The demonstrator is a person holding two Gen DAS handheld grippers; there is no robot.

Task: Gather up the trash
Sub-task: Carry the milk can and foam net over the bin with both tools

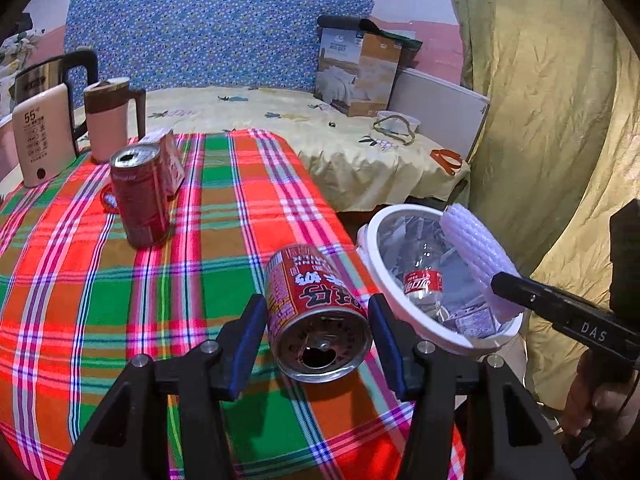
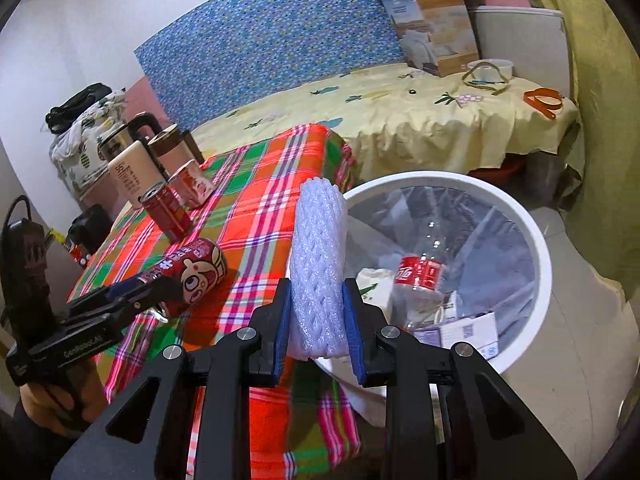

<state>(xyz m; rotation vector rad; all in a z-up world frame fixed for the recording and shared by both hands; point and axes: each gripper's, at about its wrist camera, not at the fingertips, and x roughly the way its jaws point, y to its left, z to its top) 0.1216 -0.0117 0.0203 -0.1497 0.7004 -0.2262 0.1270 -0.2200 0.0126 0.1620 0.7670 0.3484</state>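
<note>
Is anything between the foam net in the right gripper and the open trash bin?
Nothing visible. The foam net, clamped in the right gripper, is at the rim of the white bin, whose mouth is open with a plastic bottle inside.

Off to my left, a cream appliance (image 1: 40,136) marked 55 is standing on the plaid-covered counter (image 1: 224,216), with a steel kettle (image 1: 44,74) sitting just behind it and a pink jug (image 1: 108,118) with a brown lid standing beside it. Beyond the counter, a bed (image 1: 320,140) under a yellow printed sheet is carrying a cardboard box (image 1: 358,72), an orange strap (image 1: 448,160) and an olive strap (image 1: 394,130). A blue floral headboard (image 1: 216,28) is rising behind it. A yellow-green curtain (image 1: 560,120) is hanging on my right.
</note>
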